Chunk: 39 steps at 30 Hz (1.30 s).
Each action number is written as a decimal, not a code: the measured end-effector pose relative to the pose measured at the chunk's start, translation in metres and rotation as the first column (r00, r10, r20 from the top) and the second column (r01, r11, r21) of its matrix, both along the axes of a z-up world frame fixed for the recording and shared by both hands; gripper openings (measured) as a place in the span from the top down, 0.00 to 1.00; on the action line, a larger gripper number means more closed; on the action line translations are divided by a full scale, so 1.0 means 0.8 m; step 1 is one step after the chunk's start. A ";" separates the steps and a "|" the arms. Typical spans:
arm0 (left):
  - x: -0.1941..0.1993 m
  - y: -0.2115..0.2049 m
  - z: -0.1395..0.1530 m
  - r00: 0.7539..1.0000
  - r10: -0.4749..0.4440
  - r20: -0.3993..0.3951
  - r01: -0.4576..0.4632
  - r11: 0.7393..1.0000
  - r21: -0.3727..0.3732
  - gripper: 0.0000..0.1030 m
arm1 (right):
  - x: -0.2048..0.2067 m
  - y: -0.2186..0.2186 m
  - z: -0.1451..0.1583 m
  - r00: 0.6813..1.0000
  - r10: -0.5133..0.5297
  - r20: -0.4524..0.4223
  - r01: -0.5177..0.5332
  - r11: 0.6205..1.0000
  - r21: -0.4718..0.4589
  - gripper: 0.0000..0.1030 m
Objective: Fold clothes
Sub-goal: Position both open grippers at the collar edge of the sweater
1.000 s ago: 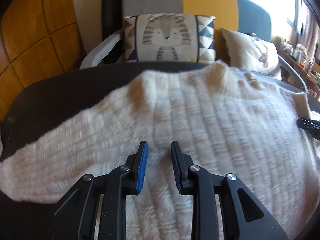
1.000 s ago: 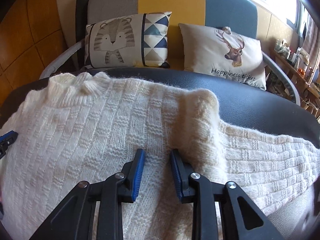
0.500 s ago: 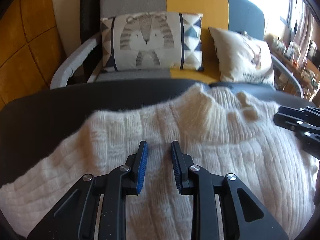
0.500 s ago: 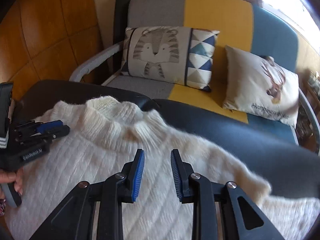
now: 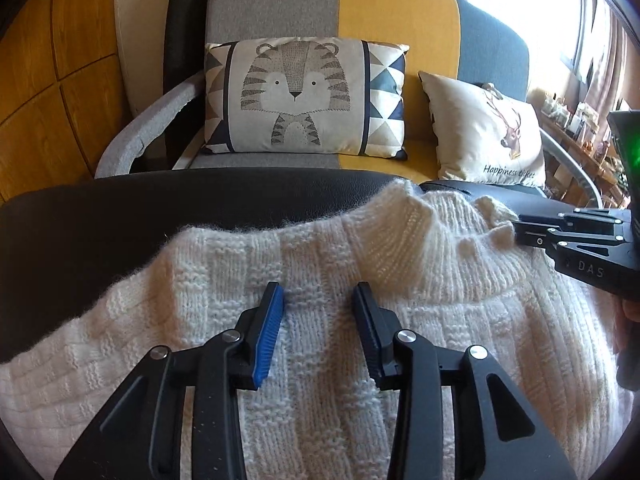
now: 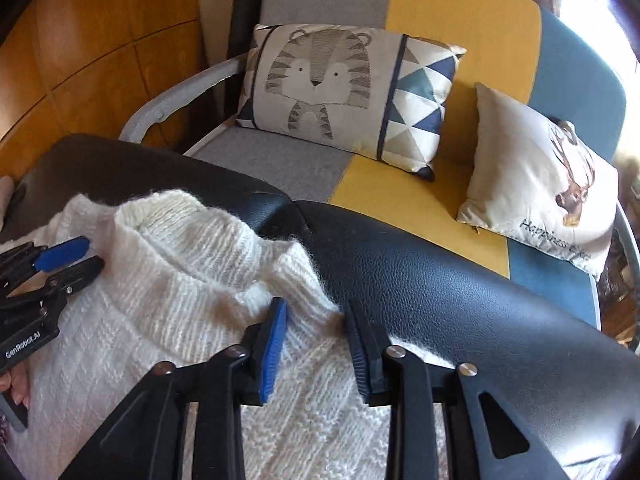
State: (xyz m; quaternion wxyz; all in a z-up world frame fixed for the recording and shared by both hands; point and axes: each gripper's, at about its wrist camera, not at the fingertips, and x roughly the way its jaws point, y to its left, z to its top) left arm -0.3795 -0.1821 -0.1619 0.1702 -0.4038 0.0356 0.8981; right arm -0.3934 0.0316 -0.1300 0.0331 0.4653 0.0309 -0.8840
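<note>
Left tool [image 5: 318,312]: your jaws are opening and hold nothing; they hover over the left shoulder of the sweater [image 5: 320,360], just below the collar [image 5: 420,248], with knit under the gap but no pad pressing on it.
Right tool [image 6: 316,328]: your jaws are closing over the sweater's right shoulder edge, where knit meets table [image 6: 440,280]; fabric lies between the pads, but they do not pinch it yet.
Sweater: cream, chunky knit, lying mostly flat on the black padded table, collar at the far edge toward the sofa [image 5: 360,8].
Beyond: two cushions on the sofa, one with a tiger [image 5: 296,92], one with a deer [image 5: 480,132].
Step, as I judge it: taking both shoulders to begin a fold.
Risk: the right tool sits at the very edge, so it may catch only fuzz and slip off when you lift.
Risk: a bite through one layer only would leave the back behind and twist the fold.
Risk: uneven grips on the two shoulders would skew the collar.
</note>
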 end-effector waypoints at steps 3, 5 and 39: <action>0.000 -0.003 0.000 1.000 0.000 0.003 0.000 1.000 0.014 0.61 | 0.000 0.000 0.002 0.999 -0.032 -0.005 0.032 0.999 -0.004 0.91; 0.000 -0.003 0.000 1.000 0.000 0.003 0.000 1.000 0.018 0.61 | 0.000 0.002 0.005 0.998 -0.060 -0.015 0.060 0.998 -0.006 0.92; 0.004 0.030 0.017 0.992 -0.124 -0.014 0.124 0.992 0.004 0.60 | 0.035 -0.025 -0.015 0.986 -0.084 -0.142 0.073 0.994 -0.081 0.79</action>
